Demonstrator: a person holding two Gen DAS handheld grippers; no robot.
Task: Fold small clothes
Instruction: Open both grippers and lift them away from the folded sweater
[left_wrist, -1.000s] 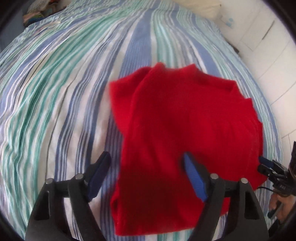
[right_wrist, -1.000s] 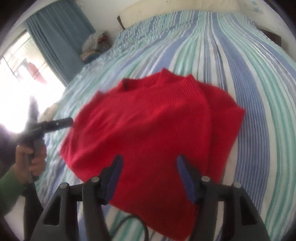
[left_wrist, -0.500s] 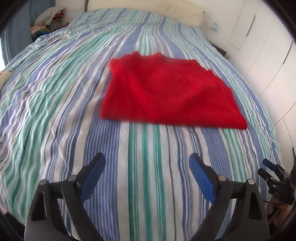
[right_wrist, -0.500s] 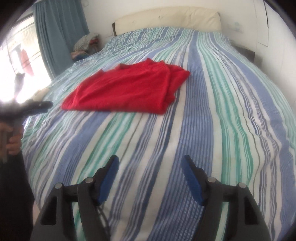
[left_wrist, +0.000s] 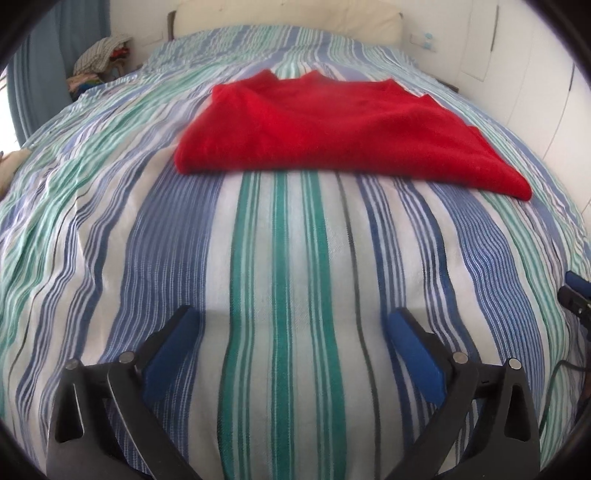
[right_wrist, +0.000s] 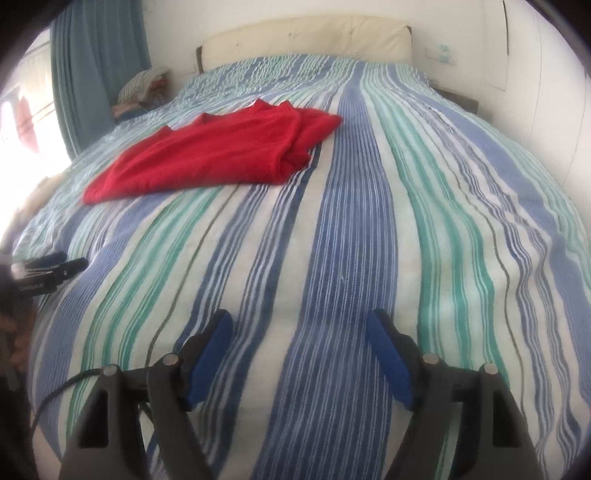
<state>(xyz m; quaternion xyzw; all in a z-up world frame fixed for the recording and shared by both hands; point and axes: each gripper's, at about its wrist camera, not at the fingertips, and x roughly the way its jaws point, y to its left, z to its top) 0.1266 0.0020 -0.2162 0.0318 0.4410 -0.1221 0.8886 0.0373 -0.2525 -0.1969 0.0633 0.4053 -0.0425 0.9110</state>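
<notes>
A red knitted sweater (left_wrist: 332, 129) lies folded flat on the striped bedspread (left_wrist: 280, 266), far ahead of both grippers. In the right wrist view the sweater (right_wrist: 218, 155) sits up and to the left, its folded sleeve side facing right. My left gripper (left_wrist: 291, 321) hovers over bare bedspread, its jaws still opening wide with nothing between them. My right gripper (right_wrist: 299, 325) is likewise over the bedspread (right_wrist: 351, 240), jaws opening and holding nothing. The left gripper's tip (right_wrist: 62, 267) shows at the left edge of the right wrist view.
A cream headboard (right_wrist: 306, 37) closes the far end of the bed. A pile of clothes (left_wrist: 99, 59) sits beside the bed at the far left, near a blue curtain (right_wrist: 92, 70). White cupboard doors (left_wrist: 535, 85) run along the right. A black cable (right_wrist: 55, 391) trails near my right gripper.
Both grippers have let go of the sweater and pulled back towards the foot of the bed, opening wider. The sweater stays folded on the bedspread.
</notes>
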